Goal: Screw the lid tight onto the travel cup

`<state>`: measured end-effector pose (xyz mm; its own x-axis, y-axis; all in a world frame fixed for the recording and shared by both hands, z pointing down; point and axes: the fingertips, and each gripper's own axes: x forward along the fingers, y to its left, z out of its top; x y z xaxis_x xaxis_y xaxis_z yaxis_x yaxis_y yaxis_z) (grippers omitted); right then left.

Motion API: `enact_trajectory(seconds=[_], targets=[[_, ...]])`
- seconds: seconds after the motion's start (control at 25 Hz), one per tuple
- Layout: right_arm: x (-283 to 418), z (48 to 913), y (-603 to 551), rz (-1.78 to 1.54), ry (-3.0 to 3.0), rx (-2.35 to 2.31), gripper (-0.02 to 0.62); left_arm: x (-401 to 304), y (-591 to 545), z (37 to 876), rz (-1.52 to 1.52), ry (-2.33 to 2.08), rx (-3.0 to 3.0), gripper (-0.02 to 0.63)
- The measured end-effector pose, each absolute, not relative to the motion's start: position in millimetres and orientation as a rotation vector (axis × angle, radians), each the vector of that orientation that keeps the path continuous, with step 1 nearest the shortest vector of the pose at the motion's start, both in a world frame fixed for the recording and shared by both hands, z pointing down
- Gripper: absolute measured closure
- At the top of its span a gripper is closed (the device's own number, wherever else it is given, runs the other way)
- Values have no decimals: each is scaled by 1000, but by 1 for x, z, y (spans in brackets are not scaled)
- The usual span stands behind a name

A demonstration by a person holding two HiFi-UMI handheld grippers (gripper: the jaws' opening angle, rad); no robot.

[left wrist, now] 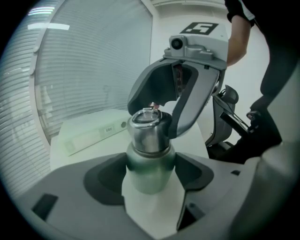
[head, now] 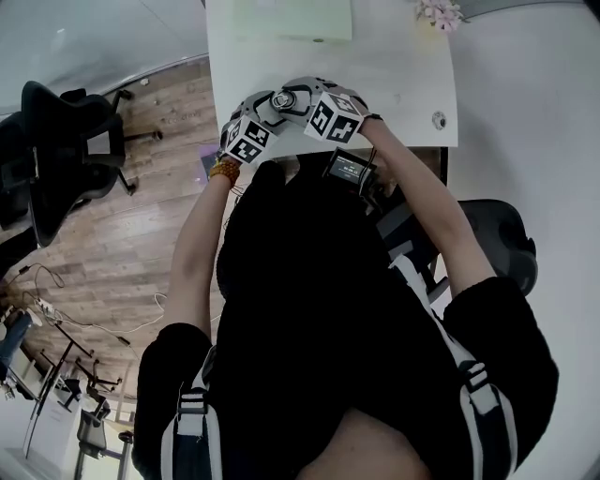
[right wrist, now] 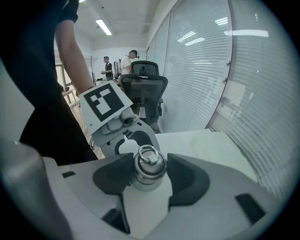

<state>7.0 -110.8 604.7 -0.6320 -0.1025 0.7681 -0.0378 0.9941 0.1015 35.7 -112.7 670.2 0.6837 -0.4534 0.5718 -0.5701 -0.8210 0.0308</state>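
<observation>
The travel cup is standing upright between the pads of my left gripper, which are pressing on its rounded body from both sides. That body is showing a dull metallic green. The lid is sitting level on the cup's neck. It is a brushed steel cap, narrower than the body, and is carrying a metal ring on its crown. My right gripper is clasping the lid's sides. How far it is screwed down I am not seeing.

White table — pale green folder (far edge), black chair, wooden floor
</observation>
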Motion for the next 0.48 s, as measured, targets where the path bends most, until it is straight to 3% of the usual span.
enact_trajectory(seconds=[0.24, 0.48], targets=[[8, 603, -110, -139, -2292, 75, 367, 36, -112, 668, 877, -628, 2777, 275], [3, 603, -113, 90, -2226, 42, 348, 35, -112, 669, 908, -721, 2761, 272]])
